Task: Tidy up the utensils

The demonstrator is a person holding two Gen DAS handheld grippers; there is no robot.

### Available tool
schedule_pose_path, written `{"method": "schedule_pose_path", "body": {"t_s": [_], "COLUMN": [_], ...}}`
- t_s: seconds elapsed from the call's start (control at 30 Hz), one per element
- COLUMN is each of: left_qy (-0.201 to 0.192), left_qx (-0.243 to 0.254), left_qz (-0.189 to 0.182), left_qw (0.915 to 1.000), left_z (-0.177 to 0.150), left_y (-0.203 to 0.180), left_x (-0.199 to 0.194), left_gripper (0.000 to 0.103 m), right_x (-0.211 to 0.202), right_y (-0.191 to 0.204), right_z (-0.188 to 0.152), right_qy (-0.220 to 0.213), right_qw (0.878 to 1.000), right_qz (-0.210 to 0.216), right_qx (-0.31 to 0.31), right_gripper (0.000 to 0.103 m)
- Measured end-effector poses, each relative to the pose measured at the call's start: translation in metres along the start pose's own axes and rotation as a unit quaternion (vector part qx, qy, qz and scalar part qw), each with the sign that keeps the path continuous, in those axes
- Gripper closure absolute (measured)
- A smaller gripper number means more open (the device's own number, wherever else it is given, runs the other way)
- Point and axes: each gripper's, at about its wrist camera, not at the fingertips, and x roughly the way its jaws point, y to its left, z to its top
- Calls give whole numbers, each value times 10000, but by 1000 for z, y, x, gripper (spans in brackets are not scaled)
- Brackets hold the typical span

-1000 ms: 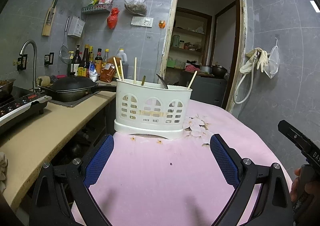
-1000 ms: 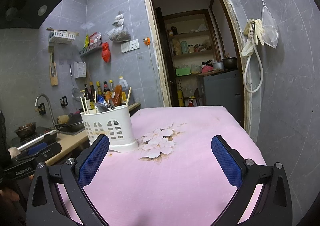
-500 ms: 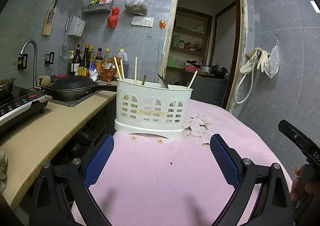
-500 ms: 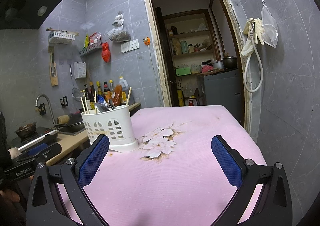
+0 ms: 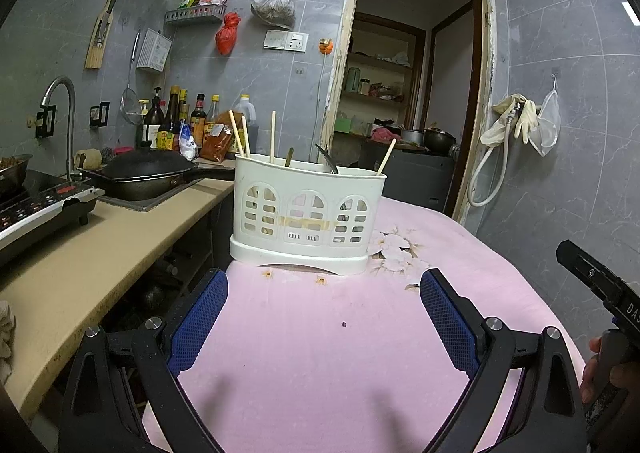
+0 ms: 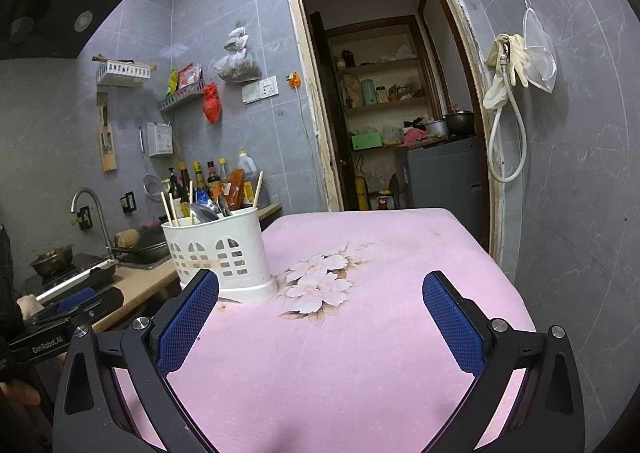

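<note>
Left gripper [image 5: 323, 307] hovering with fingers [image 5: 199, 323] spread wide over pink cloth [image 5: 320, 353], facing white utensil caddy [image 5: 306, 217] holding chopsticks [image 5: 273, 137].

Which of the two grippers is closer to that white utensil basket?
Left. The left gripper faces the white utensil basket straight on, just short of it; the right gripper sits farther back, to its right.
</note>
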Motion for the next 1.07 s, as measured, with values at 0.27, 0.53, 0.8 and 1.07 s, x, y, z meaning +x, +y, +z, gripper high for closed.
{"method": "schedule_pose_path", "body": {"t_s": [0.27, 0.53, 0.8, 1.07], "left_qy": [133, 155, 181, 201], "left_qx": [27, 87, 114, 108], "left_qz": [259, 327, 350, 352], "left_qw": [9996, 9993, 9992, 9991], "left_z": [-3, -5, -6, -6], "left_y": [1, 2, 4, 5], "left_x": [5, 7, 6, 5], "left_gripper": [9, 9, 9, 9], "right_x": [0, 0, 0, -1], "right_y": [0, 1, 3, 5], "right_z": [0, 0, -9, -10], "right_qy": [7, 19, 63, 106], "right_qw": [10000, 10000, 10000, 9999], "right_qz": [-8, -5, -13, -25], "right_qx": [1, 4, 27, 40], "right_gripper": [0, 0, 0, 0]}}
